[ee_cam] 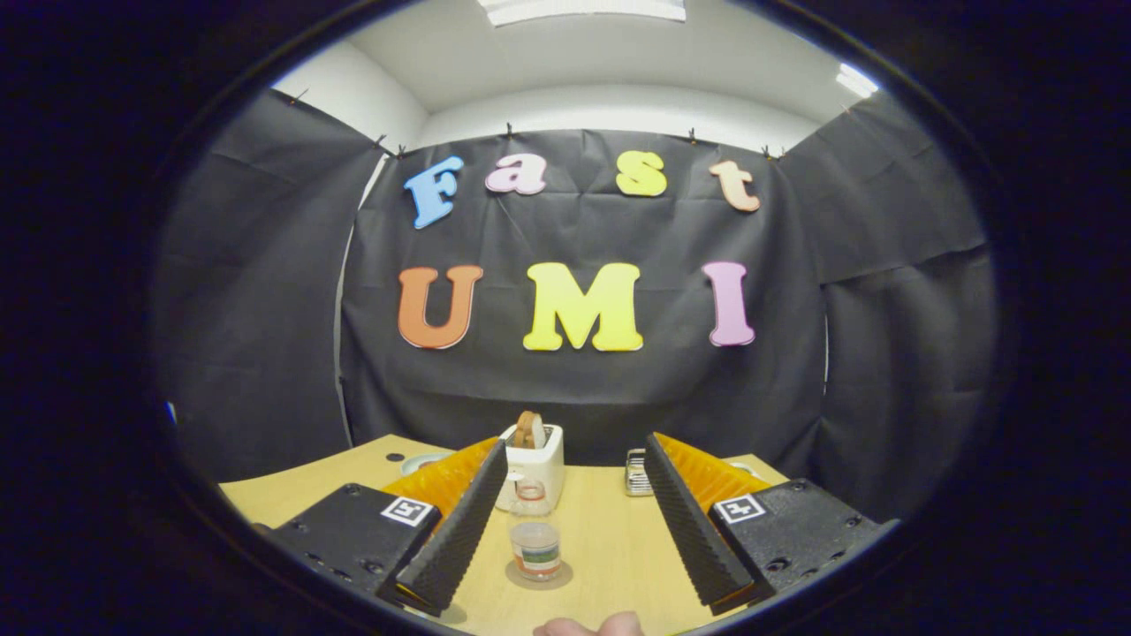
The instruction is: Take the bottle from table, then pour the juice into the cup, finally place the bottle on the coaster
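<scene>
The wooden worktop (610, 548) fills the lower middle of the frame. The claw (574, 459) hovers above it with its fingers spread wide apart, gripping nothing. Toward the back, just right of the left finger, a white toaster (541, 459) holds a slice of bread (529, 429). In the lower centre, between the fingers, stands a small clear bottle (535, 539) with a banded label. A small metal rack (637, 472) sits near the right finger's tip.

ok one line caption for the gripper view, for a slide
Open gripper fingers frame a small bottle on the wooden table, with a toaster beyond it.
</scene>
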Motion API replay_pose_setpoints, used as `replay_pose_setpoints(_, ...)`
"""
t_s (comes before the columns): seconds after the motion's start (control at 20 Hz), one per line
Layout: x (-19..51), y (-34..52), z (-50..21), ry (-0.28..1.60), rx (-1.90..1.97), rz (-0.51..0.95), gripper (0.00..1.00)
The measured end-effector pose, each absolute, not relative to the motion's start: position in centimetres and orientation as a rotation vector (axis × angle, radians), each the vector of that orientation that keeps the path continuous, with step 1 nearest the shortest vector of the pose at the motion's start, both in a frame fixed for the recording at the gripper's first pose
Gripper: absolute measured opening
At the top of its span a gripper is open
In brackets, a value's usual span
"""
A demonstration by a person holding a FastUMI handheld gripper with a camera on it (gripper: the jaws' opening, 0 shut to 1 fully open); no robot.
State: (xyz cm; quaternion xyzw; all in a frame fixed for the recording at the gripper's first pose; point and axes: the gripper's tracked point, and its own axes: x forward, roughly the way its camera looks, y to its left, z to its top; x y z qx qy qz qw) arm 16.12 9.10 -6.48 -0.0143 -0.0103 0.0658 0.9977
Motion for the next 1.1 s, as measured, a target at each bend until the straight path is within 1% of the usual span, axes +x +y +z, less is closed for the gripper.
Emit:
replay_pose_setpoints(0.15, 11.0, 7.6, -4.1, -0.052, -0.05, 0.094, 1.0)
replay_pose_setpoints(0.25, 7.7, 7.6, -3.6, -0.06, -0.053, 0.098, 1.0)
replay_pose_setpoints(0.5, 2.5, 6.6, -3.4, -0.076, -0.075, 0.088, 1.0)
replay_pose_setpoints(0.8, 0.5, 4.8, -5.4, -0.042, -0.069, 0.056, 1.0)
replay_pose_setpoints(1.1, -0.4, 4.9, -4.4, -0.051, -0.06, 0.067, 1.0)
